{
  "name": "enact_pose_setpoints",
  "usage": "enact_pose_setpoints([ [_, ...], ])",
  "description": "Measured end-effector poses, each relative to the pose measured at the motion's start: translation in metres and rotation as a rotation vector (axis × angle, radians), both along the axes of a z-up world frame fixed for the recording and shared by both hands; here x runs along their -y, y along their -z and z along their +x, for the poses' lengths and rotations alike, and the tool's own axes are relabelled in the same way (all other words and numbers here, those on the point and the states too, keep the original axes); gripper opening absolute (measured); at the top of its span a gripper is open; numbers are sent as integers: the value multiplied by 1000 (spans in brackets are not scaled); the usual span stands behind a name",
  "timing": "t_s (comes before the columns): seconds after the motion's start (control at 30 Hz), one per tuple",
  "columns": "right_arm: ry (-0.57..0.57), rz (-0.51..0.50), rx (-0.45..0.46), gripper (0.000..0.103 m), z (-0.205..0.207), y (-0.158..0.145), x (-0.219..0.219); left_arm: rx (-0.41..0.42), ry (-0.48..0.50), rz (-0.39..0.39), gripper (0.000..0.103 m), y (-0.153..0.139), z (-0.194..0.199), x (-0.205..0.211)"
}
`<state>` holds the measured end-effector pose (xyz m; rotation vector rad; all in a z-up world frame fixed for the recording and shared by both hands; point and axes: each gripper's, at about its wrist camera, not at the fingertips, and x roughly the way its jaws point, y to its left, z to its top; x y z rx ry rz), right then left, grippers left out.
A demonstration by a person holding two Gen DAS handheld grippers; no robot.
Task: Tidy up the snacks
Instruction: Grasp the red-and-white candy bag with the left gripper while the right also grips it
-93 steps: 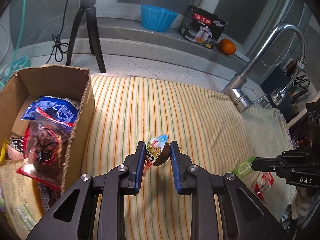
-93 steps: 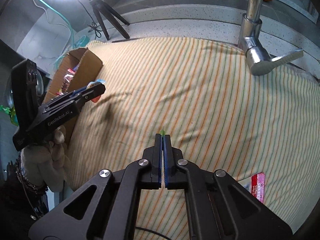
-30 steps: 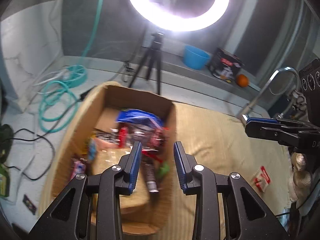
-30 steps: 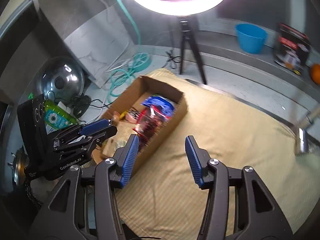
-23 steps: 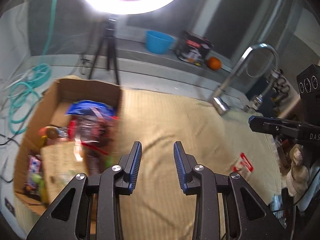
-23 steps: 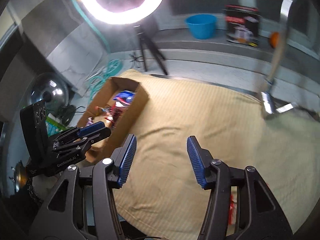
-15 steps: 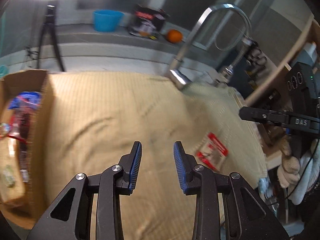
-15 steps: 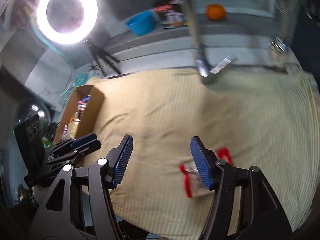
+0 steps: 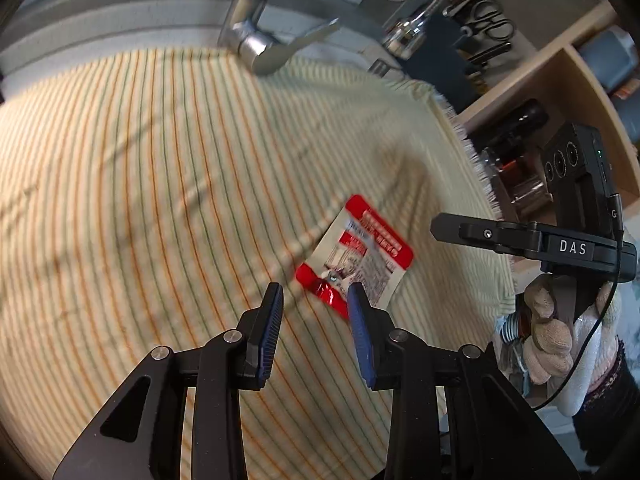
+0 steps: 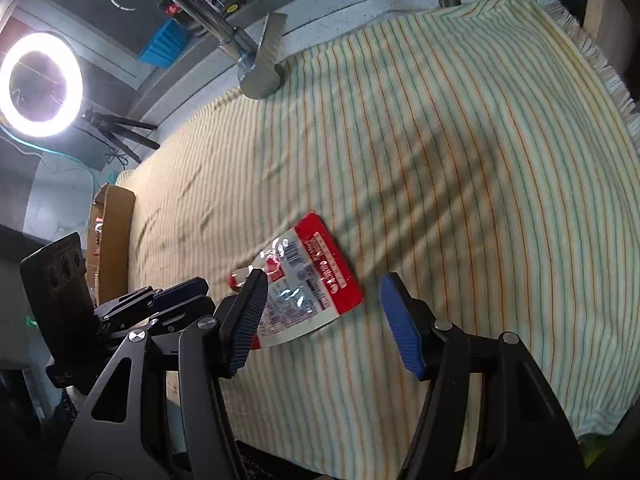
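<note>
Ring light (image 10: 40, 84) blows out at left, casts long shadows over striped cloth (image 10: 440, 140). Left view motion-blurred; fisheye bends edges, dark corners.

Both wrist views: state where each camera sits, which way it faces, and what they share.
Left wrist: on the left gripper, aimed down at the striped cloth and red snack packet; right gripper and gloved hand show.
Right wrist: on the right gripper, facing down; left gripper shows.
Shared: packet, cloth, faucet.
</note>
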<state>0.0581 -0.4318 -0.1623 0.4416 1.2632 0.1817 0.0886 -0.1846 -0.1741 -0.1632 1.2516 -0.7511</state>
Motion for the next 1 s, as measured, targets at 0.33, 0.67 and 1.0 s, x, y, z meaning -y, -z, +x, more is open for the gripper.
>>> enact_pose_setpoints([
  [0.33, -74, 34, -84, 24, 7, 39, -10, -50, -9, -28, 30, 16, -8, 17],
  [0.67, -86, 31, -59, 3, 2, 33, -6, 9, -12, -13, 19, 11, -3, 11],
  [1.0, -145, -39, -51, 26, 15, 36, -19, -19, -30, -4, 17, 19, 5, 8],
])
